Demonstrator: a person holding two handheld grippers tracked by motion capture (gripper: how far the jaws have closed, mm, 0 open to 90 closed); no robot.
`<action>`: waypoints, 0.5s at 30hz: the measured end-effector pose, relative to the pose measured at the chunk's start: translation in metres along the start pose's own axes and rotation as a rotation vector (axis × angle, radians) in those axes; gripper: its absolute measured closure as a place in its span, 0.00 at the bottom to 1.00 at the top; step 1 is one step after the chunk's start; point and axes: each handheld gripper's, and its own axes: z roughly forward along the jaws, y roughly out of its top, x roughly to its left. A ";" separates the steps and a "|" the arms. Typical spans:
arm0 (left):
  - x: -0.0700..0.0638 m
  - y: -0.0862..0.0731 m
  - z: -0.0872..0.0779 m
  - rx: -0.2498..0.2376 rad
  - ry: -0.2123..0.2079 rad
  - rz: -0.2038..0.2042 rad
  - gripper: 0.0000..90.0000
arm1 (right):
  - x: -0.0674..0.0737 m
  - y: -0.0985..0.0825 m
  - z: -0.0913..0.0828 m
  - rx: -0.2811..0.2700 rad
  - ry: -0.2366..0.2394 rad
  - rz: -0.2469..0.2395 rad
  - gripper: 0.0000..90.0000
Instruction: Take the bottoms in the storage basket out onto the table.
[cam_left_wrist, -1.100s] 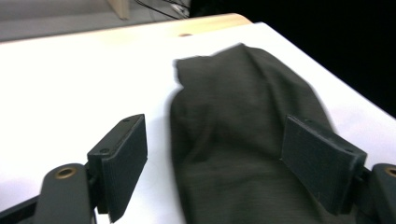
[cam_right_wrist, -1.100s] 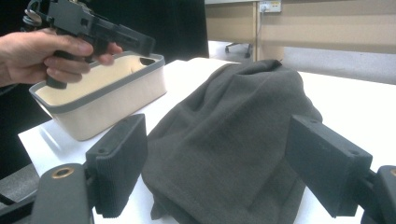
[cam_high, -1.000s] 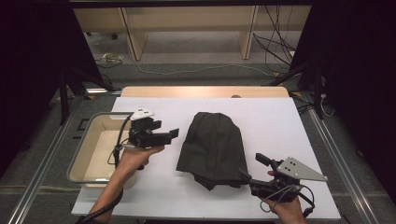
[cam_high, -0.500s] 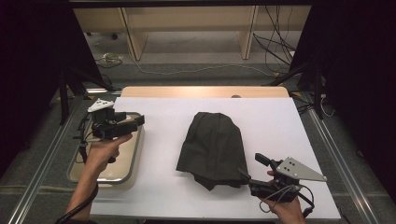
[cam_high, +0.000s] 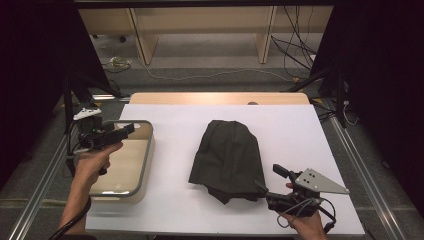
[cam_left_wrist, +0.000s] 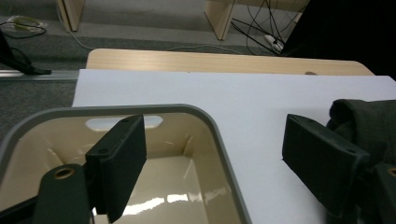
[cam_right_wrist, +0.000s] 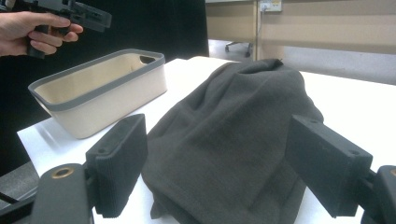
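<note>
Dark garment: a crumpled dark grey-green fabric garment (cam_high: 228, 158) lies in a heap near the middle of the white-topped desk (cam_high: 300, 125), its near edge toward the person's side.
Right gripper: the right gripper (cam_high: 267, 179) sits at the near right of the desk, held low, just beside the garment's near right corner; whether it touches the cloth I cannot tell.
Right jaws: released and spread wide; in the right gripper view the garment (cam_right_wrist: 233, 140) lies between and beyond the two black pads, not pinched.
Left gripper: the left gripper (cam_high: 131, 128) is held in the air above the far left part of the cream plastic bin with a grey rim (cam_high: 146, 150).
Left jaws: released, wide apart, grasping nothing; in the left gripper view the bin (cam_left_wrist: 205, 126) is below them.
Bin: stands at the left edge of the desk, well apart from the garment, its glossy inside bare.
Left hand: the person's left hand (cam_high: 92, 162) grips the handle.
</note>
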 end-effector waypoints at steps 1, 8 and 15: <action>0.002 0.000 -0.001 0.000 0.006 -0.003 0.24 | 0.000 0.000 0.000 -0.002 0.000 -0.003 0.24; 0.019 -0.002 -0.003 0.022 0.050 -0.028 0.24 | 0.001 0.000 -0.001 -0.003 0.003 -0.004 0.24; 0.038 -0.005 -0.008 0.036 0.114 -0.044 0.24 | -0.002 0.000 -0.001 -0.007 0.002 0.004 0.24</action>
